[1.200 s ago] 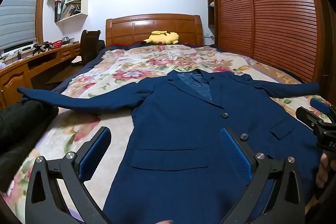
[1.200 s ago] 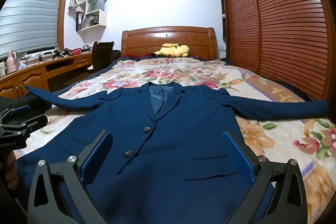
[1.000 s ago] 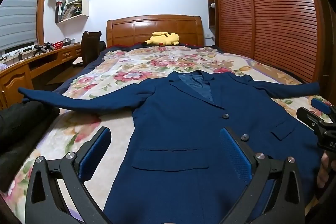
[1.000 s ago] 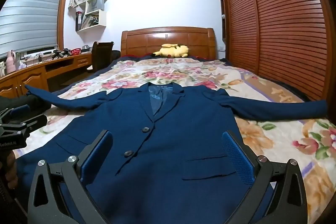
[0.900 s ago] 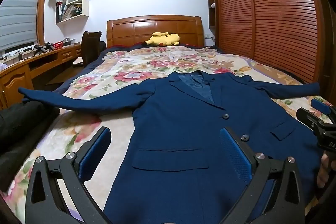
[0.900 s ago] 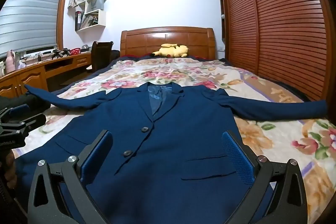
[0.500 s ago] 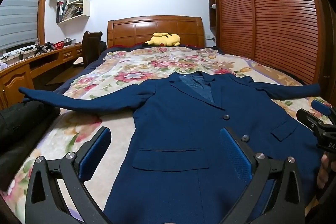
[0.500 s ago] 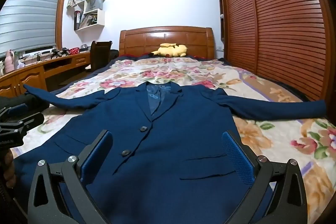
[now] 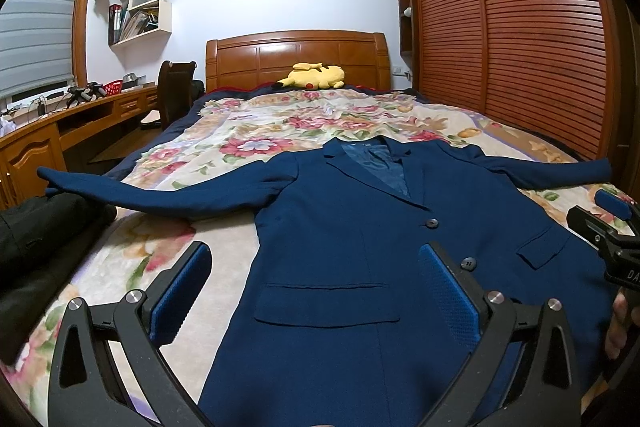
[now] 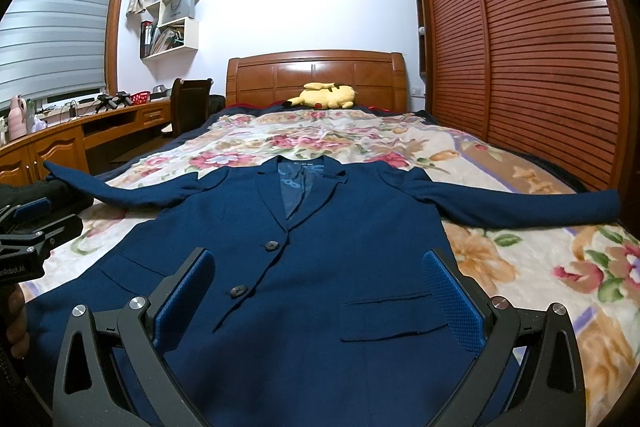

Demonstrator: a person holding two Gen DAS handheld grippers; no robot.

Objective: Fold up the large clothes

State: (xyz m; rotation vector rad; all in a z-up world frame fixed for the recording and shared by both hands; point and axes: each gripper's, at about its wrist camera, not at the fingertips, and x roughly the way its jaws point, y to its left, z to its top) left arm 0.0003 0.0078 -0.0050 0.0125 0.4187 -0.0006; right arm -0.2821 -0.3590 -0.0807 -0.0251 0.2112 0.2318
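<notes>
- Navy jacket (image 9: 340,239) is lying flat, sleeves spreading toward 9 and 3 o'clock.
- Left gripper (image 9: 316,287) and right gripper (image 10: 320,291) are hovering, fingers apart, empty.
- Judged soft, weighty; seams should be offering best hold.

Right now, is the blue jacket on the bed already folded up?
No, the blue jacket lies flat and face-up on the floral bedspread with both sleeves stretched straight out to the sides.
</notes>
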